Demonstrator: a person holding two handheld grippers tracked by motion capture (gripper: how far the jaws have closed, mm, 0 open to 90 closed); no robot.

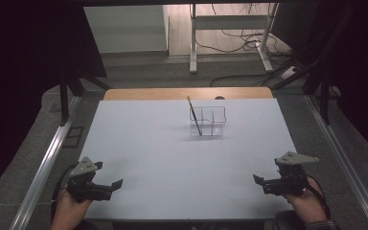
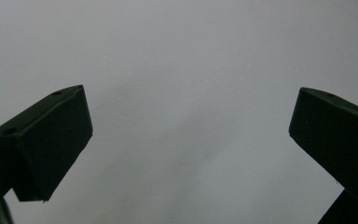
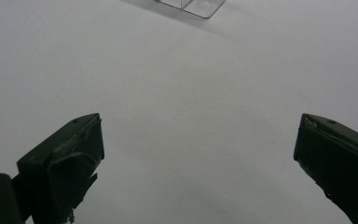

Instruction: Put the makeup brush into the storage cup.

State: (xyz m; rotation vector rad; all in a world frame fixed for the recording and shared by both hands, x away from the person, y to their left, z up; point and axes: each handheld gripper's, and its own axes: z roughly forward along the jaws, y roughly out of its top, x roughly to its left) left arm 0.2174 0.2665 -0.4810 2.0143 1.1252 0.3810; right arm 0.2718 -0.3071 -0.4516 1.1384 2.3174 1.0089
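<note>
Two hands enter at the near edge of the white tabletop [image 1: 163, 158], each holding a black claw low over the bare surface. At the near left corner, the left claw [image 1: 117, 184] points inward toward the middle of the tabletop, its jaws spread wide with nothing between them; a grey three-cornered plate sits on top of it and a dark cable trails back past the hand. At the near right corner, the right claw [image 1: 258, 180] mirrors it, also pointing inward, jaws likewise parted and empty, with its own grey plate on top. Seen from the left gripper view, the left claw [image 2: 186, 140] frames plain white surface between its two black jaws, which stand far apart at the picture's sides. Seen from the right gripper view, the right claw [image 3: 198, 154] is just as wide, and a corner of the clear organizer [image 3: 193, 5] peeks in at the top edge, well ahead of the jaws. From the high view, that clear organizer [image 1: 210, 120], a see-through box split into compartments, stands toward the far side of the tabletop, a little right of centre and well apart from both claws. A thin brush [image 1: 194, 116] with a yellowish handle leans in its left compartment, tilted so its upper end points toward the far left. Beyond the white sheet, a strip of wooden edge [image 1: 143, 94] shows at the far side.
</note>
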